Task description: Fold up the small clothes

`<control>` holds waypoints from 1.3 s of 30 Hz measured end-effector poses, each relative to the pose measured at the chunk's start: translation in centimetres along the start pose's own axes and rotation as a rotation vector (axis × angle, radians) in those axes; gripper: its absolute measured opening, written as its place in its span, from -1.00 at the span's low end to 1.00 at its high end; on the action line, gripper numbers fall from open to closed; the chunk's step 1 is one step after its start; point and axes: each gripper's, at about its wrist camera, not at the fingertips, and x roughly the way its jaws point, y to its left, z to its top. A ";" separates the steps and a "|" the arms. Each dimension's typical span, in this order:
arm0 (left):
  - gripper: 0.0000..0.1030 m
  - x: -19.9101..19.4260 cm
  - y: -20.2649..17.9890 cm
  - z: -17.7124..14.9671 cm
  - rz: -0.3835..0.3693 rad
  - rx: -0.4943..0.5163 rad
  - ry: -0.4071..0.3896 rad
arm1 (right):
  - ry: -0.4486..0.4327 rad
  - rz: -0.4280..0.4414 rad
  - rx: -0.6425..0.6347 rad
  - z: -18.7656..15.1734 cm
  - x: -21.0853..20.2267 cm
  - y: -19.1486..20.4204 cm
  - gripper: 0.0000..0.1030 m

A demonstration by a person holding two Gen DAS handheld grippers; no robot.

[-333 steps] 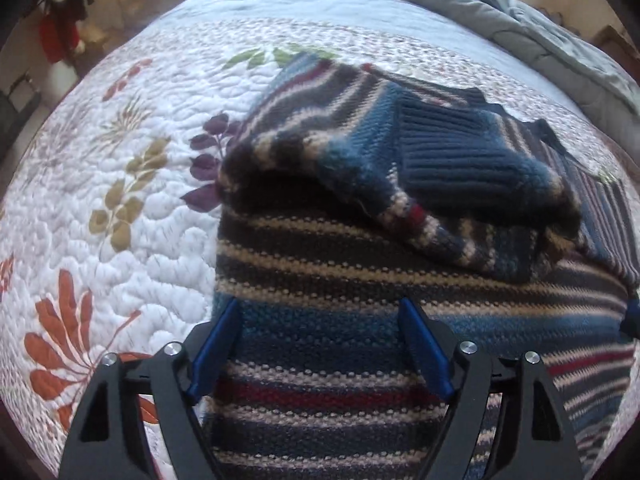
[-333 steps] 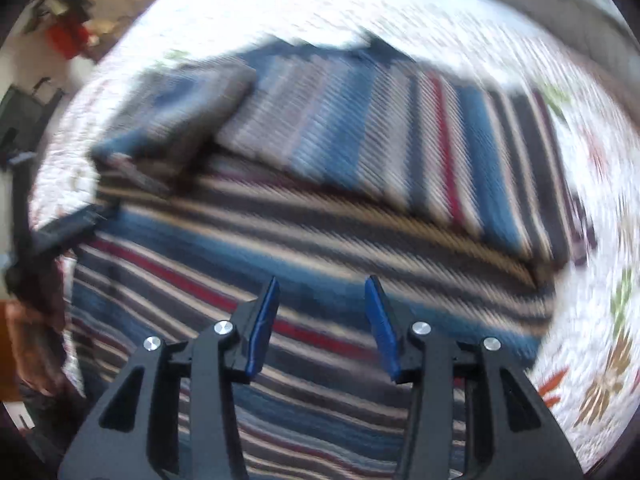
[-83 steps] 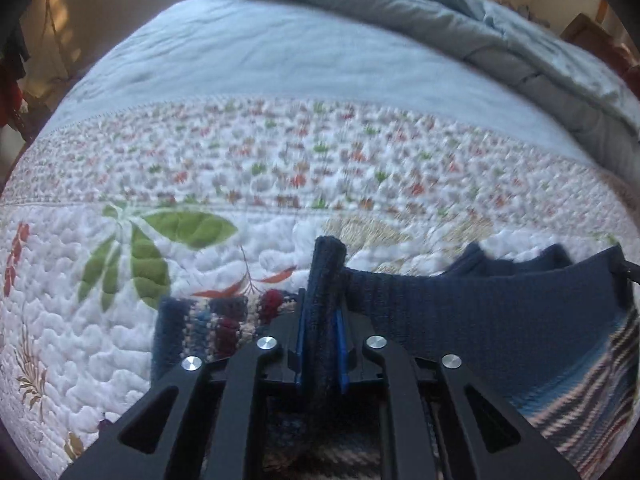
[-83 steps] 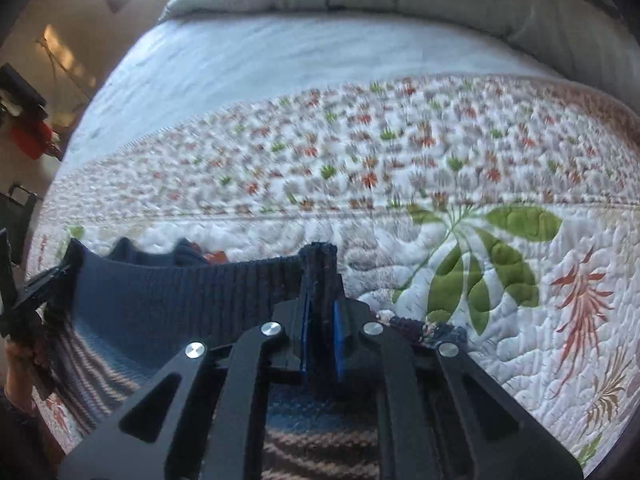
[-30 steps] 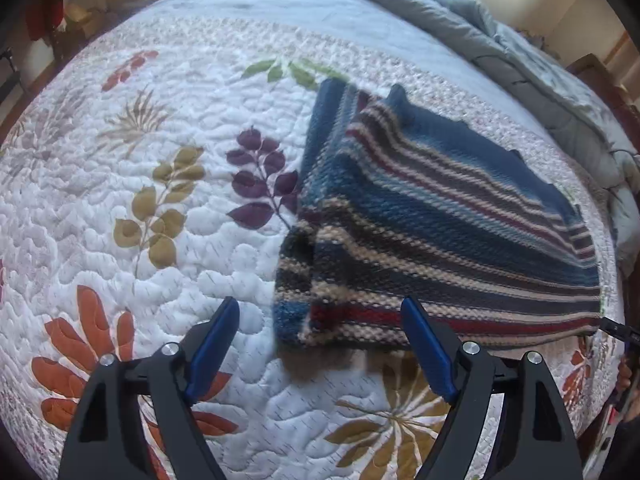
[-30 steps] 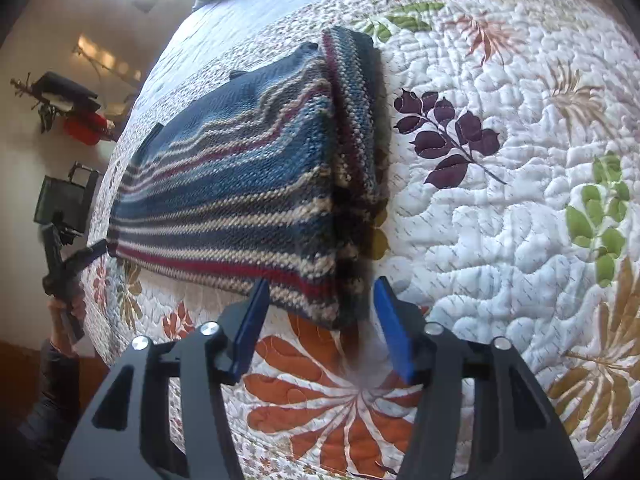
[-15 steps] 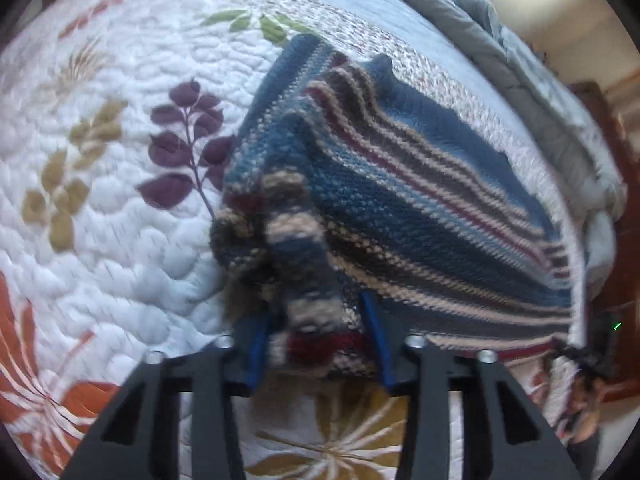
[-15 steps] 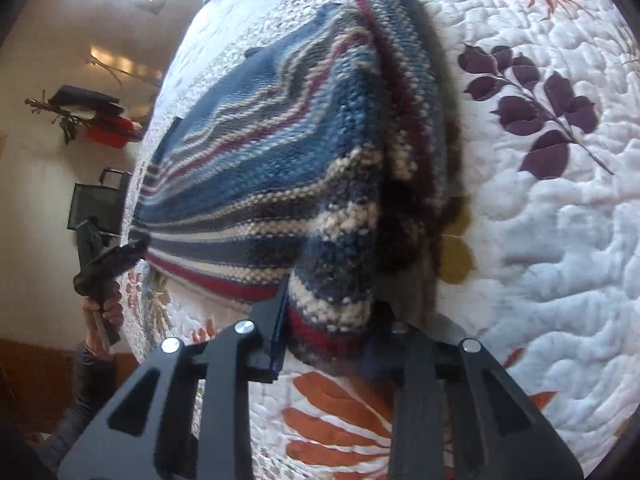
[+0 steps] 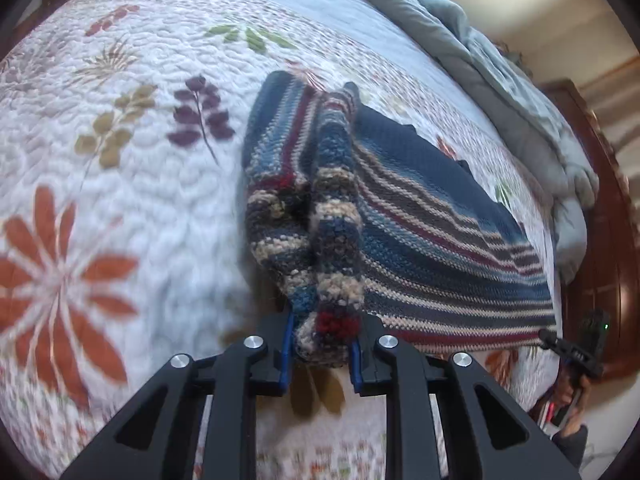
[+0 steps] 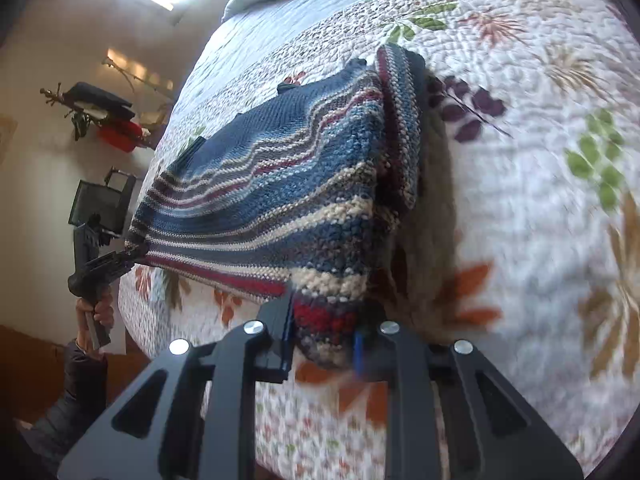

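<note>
A striped knit sweater [image 9: 432, 224] in blue, cream, red and grey is folded on the floral quilt [image 9: 120, 184]. My left gripper [image 9: 320, 354] is shut on its near left corner, lifted off the quilt. My right gripper [image 10: 325, 342] is shut on the near right corner of the sweater [image 10: 272, 184] and holds it raised. The near edge hangs stretched between the two grippers. The right gripper [image 9: 568, 350] shows at the far right in the left wrist view, the left gripper [image 10: 104, 264] at the left in the right wrist view.
The quilt [image 10: 540, 200] covers a bed. A grey duvet [image 9: 500, 92] is bunched along the bed's far side. A dark wooden bed frame [image 9: 600, 184] runs beyond it. A wall shelf with red and black items [image 10: 104, 120] hangs beyond the bed's left side.
One second ago both grippers were open in front of the sweater's near corners. They have since closed on the corners and lifted the near edge off the quilt.
</note>
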 end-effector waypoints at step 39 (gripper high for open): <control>0.14 -1.4 -3.6 -1.5 0.207 0.163 -0.090 | -0.083 -0.233 -0.119 0.9 -3.7 -0.7 -0.09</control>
